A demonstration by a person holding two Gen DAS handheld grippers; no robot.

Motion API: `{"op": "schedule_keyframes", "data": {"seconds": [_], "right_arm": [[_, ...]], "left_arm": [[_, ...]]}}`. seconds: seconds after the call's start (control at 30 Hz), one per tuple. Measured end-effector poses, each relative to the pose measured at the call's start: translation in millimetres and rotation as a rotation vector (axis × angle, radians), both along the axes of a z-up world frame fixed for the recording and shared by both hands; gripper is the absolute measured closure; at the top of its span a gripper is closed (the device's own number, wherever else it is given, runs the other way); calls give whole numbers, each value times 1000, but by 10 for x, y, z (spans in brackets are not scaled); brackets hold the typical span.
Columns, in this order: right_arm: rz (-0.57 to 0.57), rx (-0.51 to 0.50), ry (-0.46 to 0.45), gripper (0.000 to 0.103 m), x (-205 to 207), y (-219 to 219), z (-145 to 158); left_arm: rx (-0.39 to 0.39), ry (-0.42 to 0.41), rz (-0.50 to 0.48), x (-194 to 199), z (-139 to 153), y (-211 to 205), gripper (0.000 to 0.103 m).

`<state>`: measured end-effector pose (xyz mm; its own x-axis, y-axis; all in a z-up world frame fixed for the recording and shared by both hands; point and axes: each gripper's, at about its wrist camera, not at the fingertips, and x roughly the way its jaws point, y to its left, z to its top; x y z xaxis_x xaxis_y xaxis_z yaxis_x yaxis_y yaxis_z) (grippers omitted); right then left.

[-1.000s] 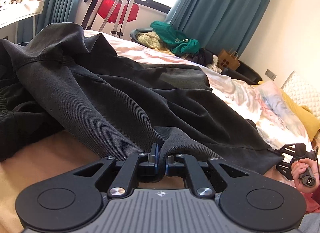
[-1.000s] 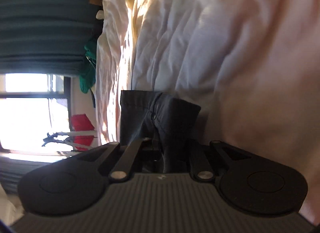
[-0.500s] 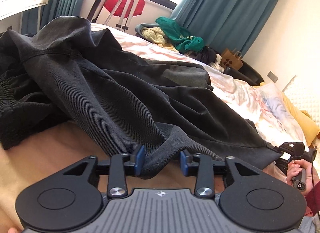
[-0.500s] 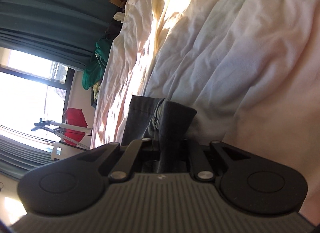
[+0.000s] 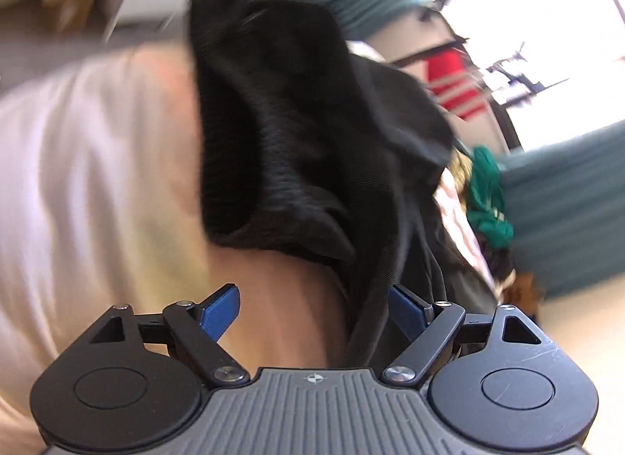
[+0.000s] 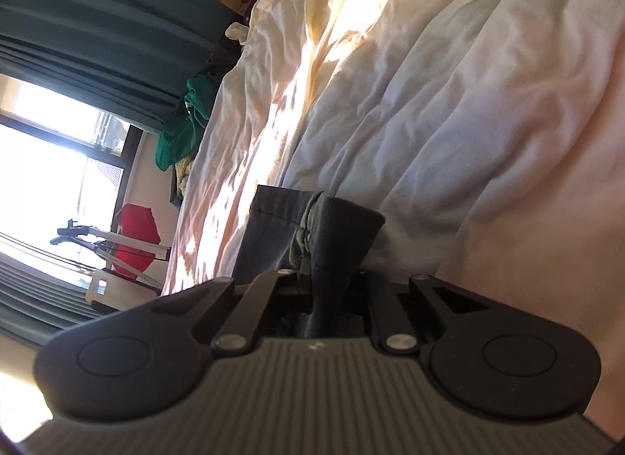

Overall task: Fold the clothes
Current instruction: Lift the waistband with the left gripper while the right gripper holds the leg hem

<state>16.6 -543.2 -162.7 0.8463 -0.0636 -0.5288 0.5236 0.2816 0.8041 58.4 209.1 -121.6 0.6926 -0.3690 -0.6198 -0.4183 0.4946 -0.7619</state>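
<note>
Bed (image 6: pixel 488 111): rumpled pale sheet, sunlit. Teal curtains (image 6: pixel 97 21), window (image 6: pixel 43 158) beyond. Left gripper (image 5: pixel 314 308) spread apart beside dark garment (image 5: pixel 312 134); right gripper (image 6: pixel 312 291) clamped on its hem.

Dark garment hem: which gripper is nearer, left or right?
Right. The right gripper is shut on the hem of the dark garment. The left gripper is open, with the cloth draped beside one finger, ungripped.

both wrist cams low over the bed (image 6: pixel 449 83), rolled sideways, close on dark garment (image 5: pixel 312 134); shared: window (image 6: pixel 47 150), teal curtains (image 6: pixel 97 17).
</note>
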Motion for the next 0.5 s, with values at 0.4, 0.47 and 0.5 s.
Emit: {"op": "schedule_keyframes", "data": {"seconds": [0.4, 0.47, 0.5], "right_arm": [[-38, -59, 10, 96, 105, 39, 37], [-32, -94, -8, 96, 118, 48, 103], [-31, -116, -18, 96, 115, 50, 144]], "left_arm": [[-76, -13, 233, 249, -143, 20, 73], [-66, -28, 218, 209, -46, 26, 81], [-58, -41, 209, 170, 44, 53, 83]]}}
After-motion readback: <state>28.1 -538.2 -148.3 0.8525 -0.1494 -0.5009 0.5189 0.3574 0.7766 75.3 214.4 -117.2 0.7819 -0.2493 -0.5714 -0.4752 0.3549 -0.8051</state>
